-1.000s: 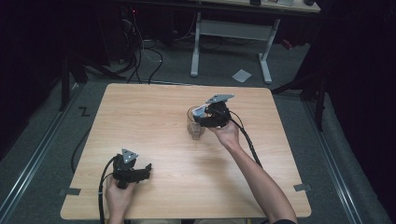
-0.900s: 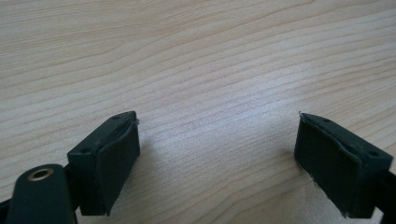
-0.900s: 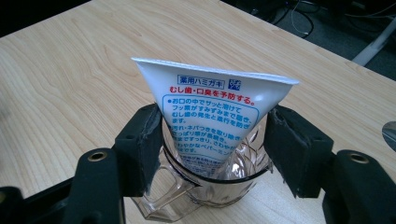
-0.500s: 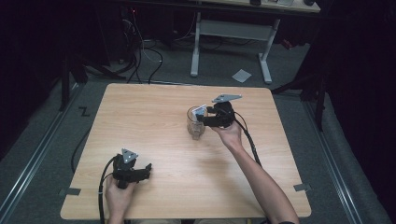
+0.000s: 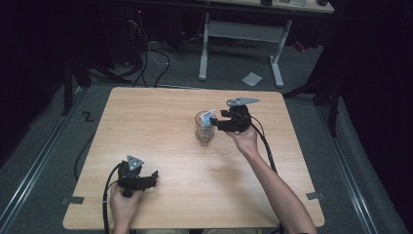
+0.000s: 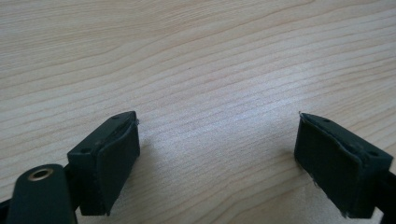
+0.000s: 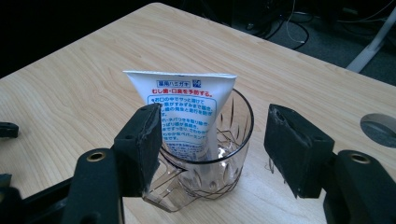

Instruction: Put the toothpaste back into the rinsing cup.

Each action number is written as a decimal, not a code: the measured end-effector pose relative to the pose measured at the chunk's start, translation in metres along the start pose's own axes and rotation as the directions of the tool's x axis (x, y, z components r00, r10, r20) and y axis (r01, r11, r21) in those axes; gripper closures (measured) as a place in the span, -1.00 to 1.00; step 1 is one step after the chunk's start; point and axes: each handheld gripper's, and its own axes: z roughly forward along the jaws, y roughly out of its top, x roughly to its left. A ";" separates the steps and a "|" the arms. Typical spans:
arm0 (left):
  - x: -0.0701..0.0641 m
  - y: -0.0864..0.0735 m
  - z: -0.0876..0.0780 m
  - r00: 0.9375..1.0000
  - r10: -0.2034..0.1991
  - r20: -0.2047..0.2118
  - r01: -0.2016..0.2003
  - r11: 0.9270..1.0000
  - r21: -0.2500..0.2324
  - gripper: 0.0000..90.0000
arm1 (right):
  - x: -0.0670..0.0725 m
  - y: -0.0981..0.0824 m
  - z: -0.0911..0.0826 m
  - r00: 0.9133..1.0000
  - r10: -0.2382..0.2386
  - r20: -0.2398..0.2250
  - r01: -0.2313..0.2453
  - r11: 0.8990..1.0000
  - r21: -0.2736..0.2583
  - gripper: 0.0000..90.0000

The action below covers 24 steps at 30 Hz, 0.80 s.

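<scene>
A clear cut-glass tumbler [image 5: 204, 131] [image 7: 219, 163] stands upright near the middle of the wooden table [image 5: 160, 122]. A white toothpaste tube [image 5: 209, 117] [image 7: 184, 112] with blue and red print stands in it, flat end up, leaning on the rim. My right gripper [image 5: 217, 124] [image 7: 215, 144] is just right of the glass, open, with its pads [image 7: 140, 142] wide apart and nothing held; the glass sits just beyond the tips. My left gripper [image 5: 150, 178] [image 6: 217, 158] rests low over bare wood near the front left edge, open and empty.
A round grey cable hole [image 7: 379, 127] is set in the tabletop beyond the right jaw. Behind the table stand a white desk frame [image 5: 241, 34] and floor cables [image 5: 146, 53]. A scrap of paper [image 5: 252, 78] lies on the floor.
My right gripper has drawn back to the right, away from the top of the glass, leaving the tube standing in it. The left gripper has not moved.
</scene>
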 end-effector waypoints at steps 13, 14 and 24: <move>0.000 0.000 0.000 1.000 0.000 -0.001 0.000 1.000 0.000 -0.68 | -0.003 0.001 -0.012 1.000 -0.018 0.009 0.018 1.000 -0.010 -0.18; 0.000 0.000 0.000 1.000 0.000 -0.001 0.000 1.000 0.000 -0.68 | -0.002 0.001 -0.013 1.000 -0.017 0.009 0.017 1.000 -0.010 -0.18; -0.001 0.000 0.000 1.000 -0.003 -0.004 0.003 1.000 0.000 -0.68 | -0.003 0.000 -0.022 1.000 -0.018 0.009 0.018 1.000 -0.024 -0.17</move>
